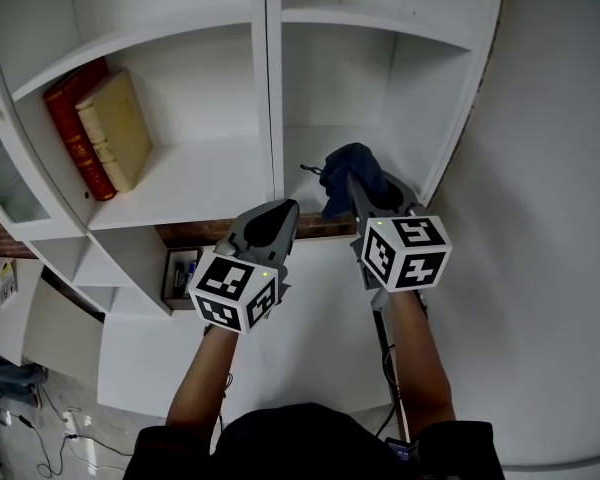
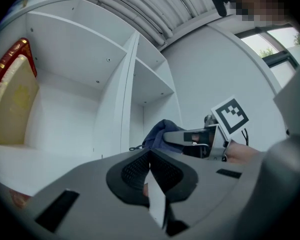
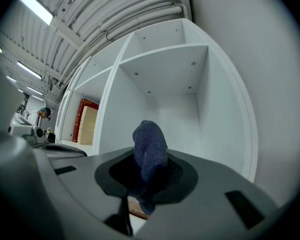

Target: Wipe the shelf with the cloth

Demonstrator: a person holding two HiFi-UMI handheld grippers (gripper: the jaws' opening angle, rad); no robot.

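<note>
Pinching dark blue cloth [image 3: 150, 149] in right gripper [image 3: 147, 178]: jaws clamped onto it, wad bulging up past the pads. Left gripper [image 2: 150, 170] pressed together, nothing between the pads.

Head view only:
- Right gripper [image 1: 353, 183] and cloth [image 1: 346, 160] over the front of the right-hand compartment board of the white shelf unit [image 1: 310, 143]. Contact with the board not discernible.
- Left gripper [image 1: 278, 211] just beside, below the central divider [image 1: 271, 88], apart from the cloth.
- Small cubby [image 1: 183, 271] with items lower down.

All three views: red book [image 1: 72, 128] and tan book [image 1: 115, 128] leaning in the left compartment.

Right gripper view only: ceiling ducts [image 3: 135, 11], strip lights [image 3: 30, 6], person in cap [image 3: 41, 115] far left.

Left gripper view only: window [image 2: 270, 41] upper right, plus side-on look at right gripper's marker cube [image 2: 231, 115] with the cloth ahead of it.

Gilt print on the red spine too small to read.
</note>
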